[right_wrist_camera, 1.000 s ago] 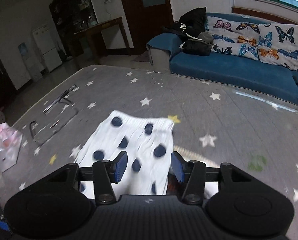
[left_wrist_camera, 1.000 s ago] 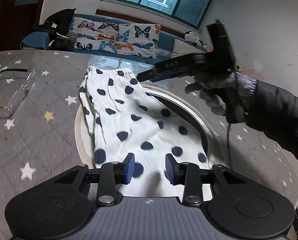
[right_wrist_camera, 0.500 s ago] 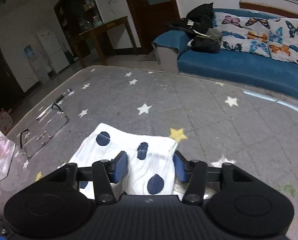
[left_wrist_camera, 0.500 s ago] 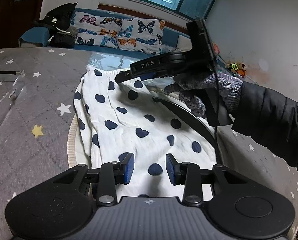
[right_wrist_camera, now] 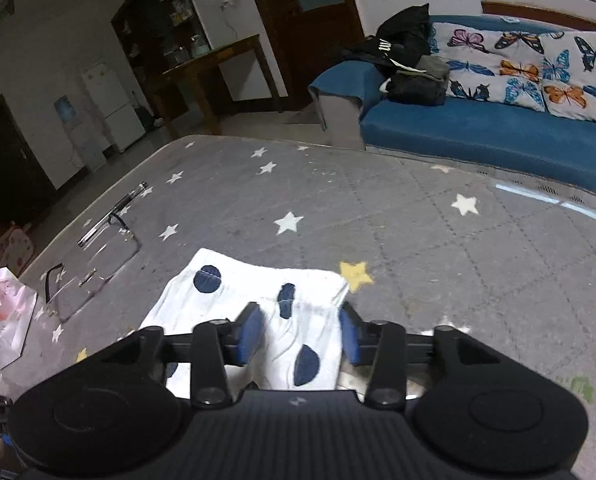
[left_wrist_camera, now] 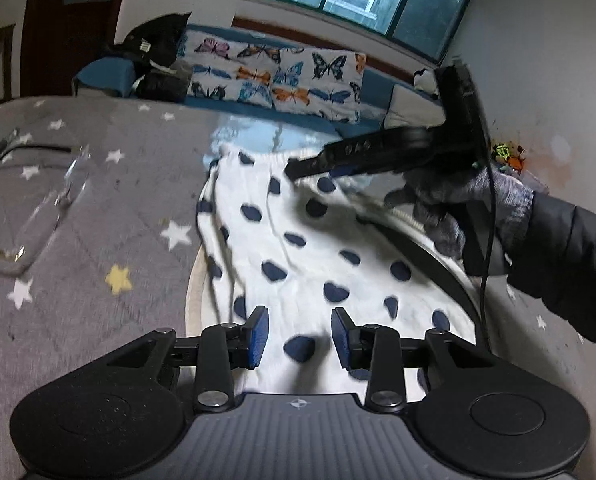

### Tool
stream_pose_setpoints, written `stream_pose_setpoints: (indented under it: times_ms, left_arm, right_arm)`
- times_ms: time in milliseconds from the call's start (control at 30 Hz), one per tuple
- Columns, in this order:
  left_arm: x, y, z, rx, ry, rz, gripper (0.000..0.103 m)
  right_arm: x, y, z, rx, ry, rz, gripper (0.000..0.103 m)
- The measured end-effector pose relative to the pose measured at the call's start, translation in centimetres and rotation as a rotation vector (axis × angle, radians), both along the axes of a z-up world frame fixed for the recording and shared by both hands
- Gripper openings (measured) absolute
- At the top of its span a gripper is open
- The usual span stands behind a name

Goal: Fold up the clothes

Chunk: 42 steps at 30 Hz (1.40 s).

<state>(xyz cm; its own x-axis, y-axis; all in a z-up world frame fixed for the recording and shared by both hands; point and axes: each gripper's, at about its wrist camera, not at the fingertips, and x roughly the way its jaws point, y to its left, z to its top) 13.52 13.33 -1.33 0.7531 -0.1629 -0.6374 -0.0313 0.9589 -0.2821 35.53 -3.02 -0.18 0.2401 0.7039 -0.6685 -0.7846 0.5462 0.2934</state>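
Living room, blue sofa [right_wrist_camera: 498, 136] with butterfly cushions at the back; work surface is a grey quilted mat [right_wrist_camera: 398, 216] with printed stars. White garment with navy dots [left_wrist_camera: 298, 248] lies stretched along the mat's middle, one end toward the sofa-side edge, partly over a round cream pad with a dark rim [left_wrist_camera: 438, 264].

My left gripper [left_wrist_camera: 294, 338] hovers over the near end, jaws parted with cloth showing between the blue pads, gripping nothing. My right gripper [right_wrist_camera: 302, 334] sits over the far hem [right_wrist_camera: 274, 276], also parted and empty; the left view shows it low over that end, contact not clear.

Handling guess: thin, light, limp knit, wrinkles easily, no stiffness, will sag and drag if lifted by one point. Low slip on quilted fabric. Best grip is at hem corners or the gathered band, pinching both layers, two ends together.

Clear-framed glasses [right_wrist_camera: 90, 280] lie near the mat's left edge, well apart from the cloth.

Fold stage unclear: could be a laid-out length or one already doubled.
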Motion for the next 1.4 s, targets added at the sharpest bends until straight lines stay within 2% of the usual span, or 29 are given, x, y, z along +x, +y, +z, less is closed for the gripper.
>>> stream_pose_setpoints:
  times_ms: [67, 133, 233, 300, 333, 400, 467, 500, 600, 633, 700, 833, 867, 900, 933, 1067, 1133, 1233, 1400]
  left_arm:
    - [0.3, 0.2, -0.1, 0.003, 0.008, 0.008, 0.036]
    - [0.6, 0.5, -0.3, 0.005, 0.017, 0.016, 0.036]
    - [1.1, 0.9, -0.5, 0.009, 0.031, 0.028, 0.035]
    - [1.0, 1.0, -0.3, 0.008, 0.028, 0.030, 0.036]
    - [0.7, 0.9, 0.0, 0.006, 0.018, 0.021, 0.036]
    - [0.1, 0.4, 0.6, -0.001, 0.002, -0.002, 0.038]
    - [-0.6, -0.1, 1.0, -0.013, -0.005, -0.024, 0.038]
    - [-0.9, -0.5, 1.2, -0.018, -0.002, -0.036, 0.038]
    - [-1.6, -1.5, 1.3, -0.026, 0.009, -0.062, 0.038]
    - [-1.8, -1.7, 1.3, -0.027, 0.014, -0.066, 0.038]
    - [-2.1, -2.2, 1.2, -0.029, 0.022, -0.075, 0.038]
    - [-2.5, -2.6, 1.1, -0.028, 0.023, -0.086, 0.041]
    - [-2.5, -2.6, 1.1, -0.029, 0.025, -0.087, 0.041]
    - [-2.4, -2.5, 1.0, -0.030, 0.027, -0.086, 0.041]
    - [-2.4, -2.5, 1.0, -0.030, 0.027, -0.086, 0.041]
    - [-2.1, -2.4, 0.9, -0.037, 0.027, -0.080, 0.041]
    - [-2.2, -2.5, 1.1, -0.043, 0.021, -0.083, 0.041]
    - [-2.5, -2.9, 1.4, -0.054, 0.010, -0.101, 0.041]
    - [-2.8, -3.4, 0.8, -0.076, 0.024, -0.121, 0.041]
  right_arm:
    - [-0.1, 0.3, -0.1, -0.005, -0.014, -0.005, 0.044]
    - [-0.1, 0.5, -0.2, -0.013, -0.031, -0.011, 0.035]
    - [0.0, 0.6, -0.1, -0.020, -0.028, -0.015, 0.032]
    - [0.2, 0.4, 0.0, -0.006, -0.006, -0.002, 0.036]
    - [0.3, 0.4, -0.1, 0.000, 0.005, 0.004, 0.043]
    - [0.3, 0.5, -0.2, 0.016, 0.017, 0.016, 0.051]
    - [0.1, 0.6, -0.3, 0.015, 0.001, 0.016, 0.053]
    - [-0.1, 0.8, -0.3, 0.011, -0.013, 0.015, 0.052]
    - [-0.7, 1.3, -0.3, -0.026, -0.070, 0.012, 0.033]
    - [-0.6, 1.3, -0.2, -0.027, -0.067, 0.009, 0.025]
    - [-0.4, 1.1, -0.2, -0.014, -0.048, 0.002, 0.019]
    - [-0.3, 0.9, -0.2, -0.006, -0.048, 0.001, 0.019]
    - [-0.3, 0.9, -0.2, -0.005, -0.050, 0.003, 0.021]
    - [-0.2, 0.9, -0.2, -0.004, -0.048, 0.004, 0.028]
    - [-0.1, 0.8, -0.3, -0.002, -0.047, 0.006, 0.031]
    - [0.0, 0.7, -0.5, 0.015, -0.038, 0.009, 0.033]
    - [0.1, 0.6, -0.5, 0.030, -0.017, 0.006, 0.022]
    - [-0.1, 0.2, 0.1, 0.057, -0.001, 0.006, 0.014]
    - [-0.7, -0.6, 1.4, 0.103, 0.019, 0.007, 0.012]
